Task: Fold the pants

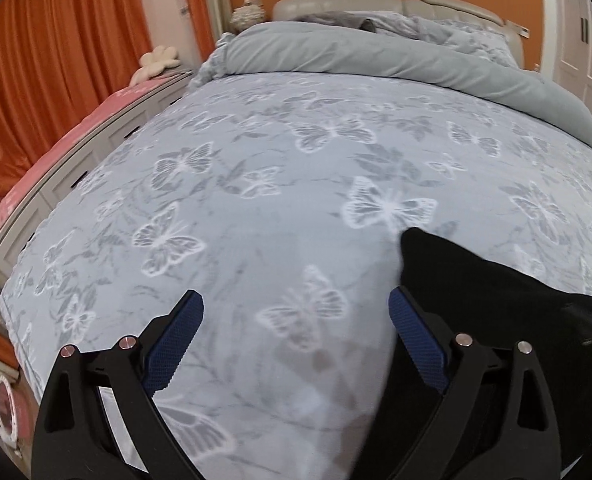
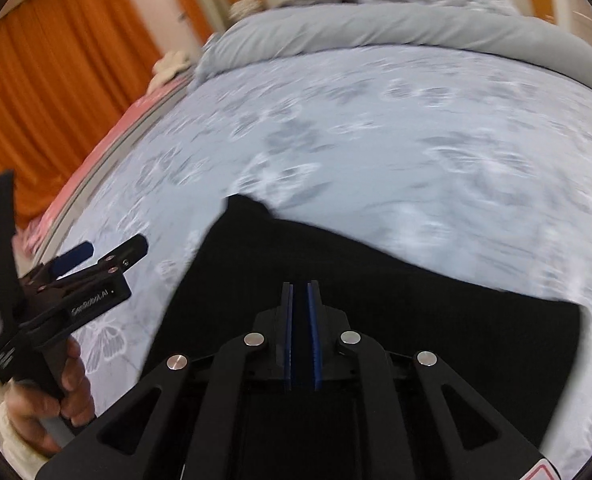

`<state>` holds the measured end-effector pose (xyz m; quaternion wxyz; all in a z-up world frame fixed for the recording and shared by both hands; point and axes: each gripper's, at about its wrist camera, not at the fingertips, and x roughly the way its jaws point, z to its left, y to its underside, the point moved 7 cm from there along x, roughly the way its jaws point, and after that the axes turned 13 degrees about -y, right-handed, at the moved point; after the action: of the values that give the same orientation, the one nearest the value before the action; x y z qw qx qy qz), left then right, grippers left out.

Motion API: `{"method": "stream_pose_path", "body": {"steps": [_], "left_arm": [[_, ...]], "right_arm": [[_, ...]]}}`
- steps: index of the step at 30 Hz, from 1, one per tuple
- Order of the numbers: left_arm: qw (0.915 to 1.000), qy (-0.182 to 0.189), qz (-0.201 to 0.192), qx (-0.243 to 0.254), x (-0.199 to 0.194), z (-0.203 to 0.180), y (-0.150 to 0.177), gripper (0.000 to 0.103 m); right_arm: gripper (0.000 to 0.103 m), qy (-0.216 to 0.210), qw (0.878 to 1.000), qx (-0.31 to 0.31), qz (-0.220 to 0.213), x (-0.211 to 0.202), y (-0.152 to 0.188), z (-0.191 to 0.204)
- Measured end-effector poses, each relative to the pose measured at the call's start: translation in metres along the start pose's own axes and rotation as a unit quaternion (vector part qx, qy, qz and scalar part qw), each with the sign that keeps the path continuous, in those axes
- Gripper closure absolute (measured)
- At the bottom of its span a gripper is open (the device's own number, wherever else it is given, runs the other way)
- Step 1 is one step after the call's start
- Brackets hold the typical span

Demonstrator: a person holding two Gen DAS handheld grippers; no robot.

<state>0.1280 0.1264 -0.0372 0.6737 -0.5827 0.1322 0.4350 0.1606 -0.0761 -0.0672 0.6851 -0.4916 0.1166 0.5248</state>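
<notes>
The black pants (image 2: 375, 296) lie on the butterfly-print bedspread (image 2: 375, 128). In the left wrist view they (image 1: 475, 272) show at the lower right, just beyond my right finger. My left gripper (image 1: 296, 304) is open and empty above the bedspread (image 1: 256, 184), left of the pants; it also shows in the right wrist view (image 2: 108, 250). My right gripper (image 2: 299, 288) hangs over the pants with its blue pads nearly together; no cloth shows between them. The right wrist view is blurred.
A rolled grey duvet (image 1: 375, 56) and pillows lie at the head of the bed. A pink-topped bench (image 1: 76, 144) with a plush toy (image 1: 156, 62) runs along the left side, with orange curtains (image 1: 56, 60) behind it.
</notes>
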Motion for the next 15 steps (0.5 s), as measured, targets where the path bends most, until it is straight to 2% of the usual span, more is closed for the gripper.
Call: {"method": "stream_pose_path", "body": {"steps": [3, 6, 7, 9, 11, 12, 15], "left_arm": [[0.9998, -0.018, 0.007, 0.003, 0.011, 0.011, 0.002, 0.011], [0.9995, -0.022, 0.019, 0.006, 0.022, 0.019, 0.007, 0.011], [0.9993, -0.028, 0.021, 0.008, 0.026, 0.022, 0.008, 0.011], [0.9991, -0.031, 0.026, 0.011, 0.032, 0.027, 0.010, 0.011], [0.9989, -0.035, 0.031, 0.009, 0.036, 0.032, 0.011, 0.011], [0.9989, -0.034, 0.033, 0.005, 0.038, 0.035, 0.010, 0.011], [0.9992, -0.026, 0.032, 0.000, 0.037, 0.040, 0.008, 0.011]], "right_arm": [[0.094, 0.001, 0.999, -0.016, 0.033, 0.048, -0.008, 0.017], [0.096, 0.030, 0.999, -0.029, 0.034, 0.078, -0.019, 0.012], [0.103, 0.036, 0.998, -0.023, 0.035, 0.089, -0.024, 0.004], [0.103, 0.022, 0.999, 0.006, 0.039, 0.103, -0.032, -0.010], [0.103, -0.001, 0.999, 0.031, 0.032, 0.099, -0.038, -0.015], [0.103, -0.018, 0.999, 0.044, 0.014, 0.086, -0.043, -0.014], [0.099, -0.001, 0.999, 0.025, -0.039, 0.034, -0.057, -0.011]]}}
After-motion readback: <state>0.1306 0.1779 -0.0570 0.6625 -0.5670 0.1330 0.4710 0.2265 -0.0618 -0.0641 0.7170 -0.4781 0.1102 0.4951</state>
